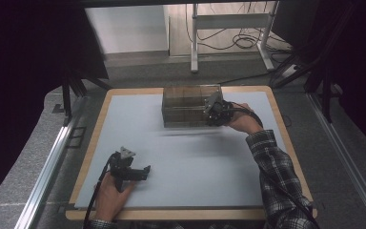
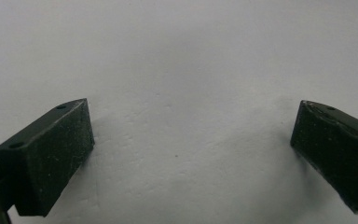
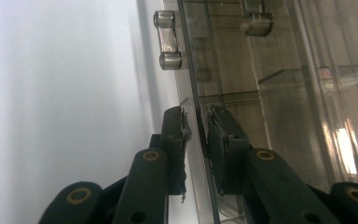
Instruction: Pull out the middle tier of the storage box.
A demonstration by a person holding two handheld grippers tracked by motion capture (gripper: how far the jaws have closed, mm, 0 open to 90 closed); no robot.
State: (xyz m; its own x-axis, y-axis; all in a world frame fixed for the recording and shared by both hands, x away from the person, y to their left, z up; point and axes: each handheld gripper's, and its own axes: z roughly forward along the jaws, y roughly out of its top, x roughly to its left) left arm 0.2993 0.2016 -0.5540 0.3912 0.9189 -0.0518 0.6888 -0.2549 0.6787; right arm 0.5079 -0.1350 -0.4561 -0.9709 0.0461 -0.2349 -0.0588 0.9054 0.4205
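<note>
A clear, brown-tinted box (image 1: 186, 102) with inner compartments stands at the far middle of the pale mat. My right gripper (image 1: 209, 116) is at the box's right end. In the right gripper view its jaws (image 3: 196, 121) straddle a thin clear panel of the box (image 3: 270, 93), and both pads press on that panel. I cannot tell whether the panel is a wall or a lid. A small clear hinge piece (image 3: 168, 39) sits on the panel's edge farther along. My left gripper (image 1: 147, 172) rests low on the mat near the front left, wide open (image 2: 191, 140), with bare mat between its jaws.
The pale mat (image 1: 181, 157) covers a wooden tabletop (image 1: 94, 143). Metal rails (image 1: 47, 167) run along both sides of the table. Beyond the far edge are white desk legs (image 1: 194, 43) and loose cables (image 1: 243, 40) on the floor.
</note>
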